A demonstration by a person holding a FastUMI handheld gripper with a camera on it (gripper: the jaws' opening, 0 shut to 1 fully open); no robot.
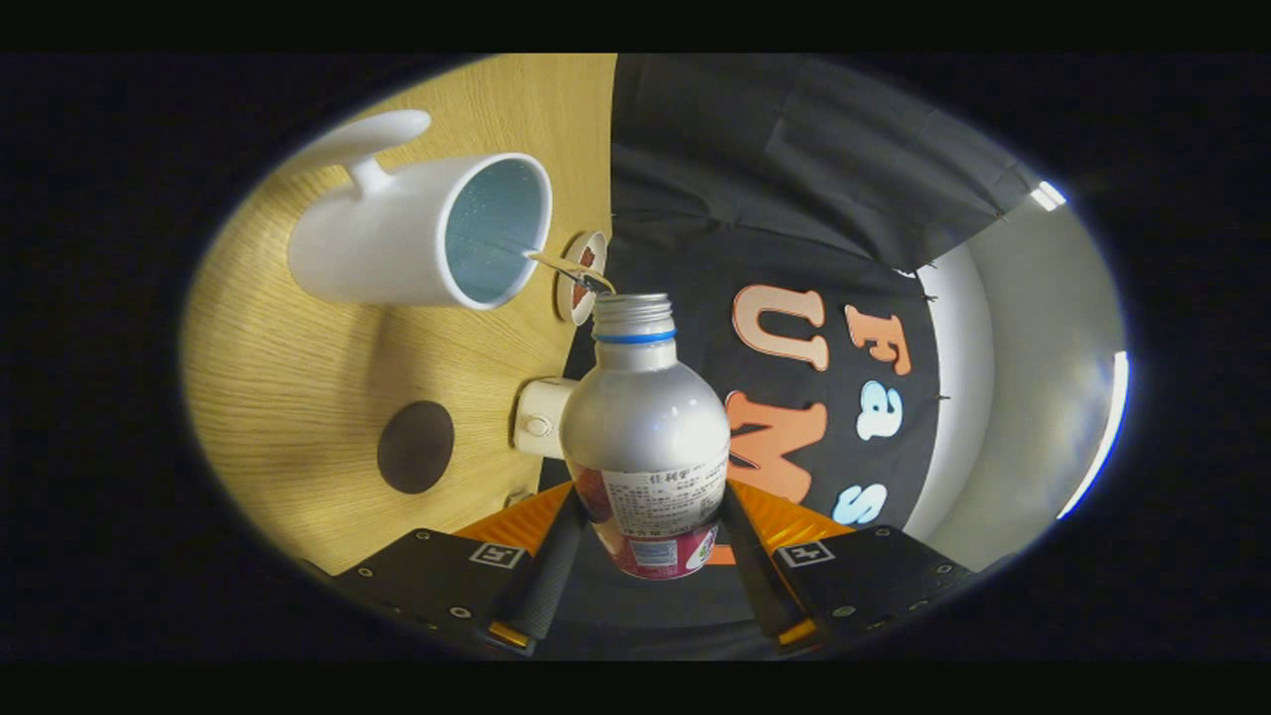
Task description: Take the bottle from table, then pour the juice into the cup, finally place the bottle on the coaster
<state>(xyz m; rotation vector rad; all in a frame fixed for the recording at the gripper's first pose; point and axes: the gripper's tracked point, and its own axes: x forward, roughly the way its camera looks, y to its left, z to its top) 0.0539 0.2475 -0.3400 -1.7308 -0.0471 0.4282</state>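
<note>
Wood-grain worktop fills the left side of the tilted gripper view, with the booth's black cloth wall beyond its edge and a pale wall farther right. On the wood, a white cup with a handle shows its open mouth and bluish inside toward the bottle. Below it, apart from it, lies a dark round coaster, with nothing on it. Near the worktop's edge sit a small round disc with a red centre and, lower, a white cap-like piece, just beside the bottle's shoulder. The silver bottle stands between the fingers of the hand-held gripper, its labelled lower body pressed by both fingers, one on each side, so the jaws are closed on it. Its neck, ringed in blue, is uncapped and points toward the cup's rim, and a thin stream of juice runs from near the bottle's mouth to the cup's rim.
</note>
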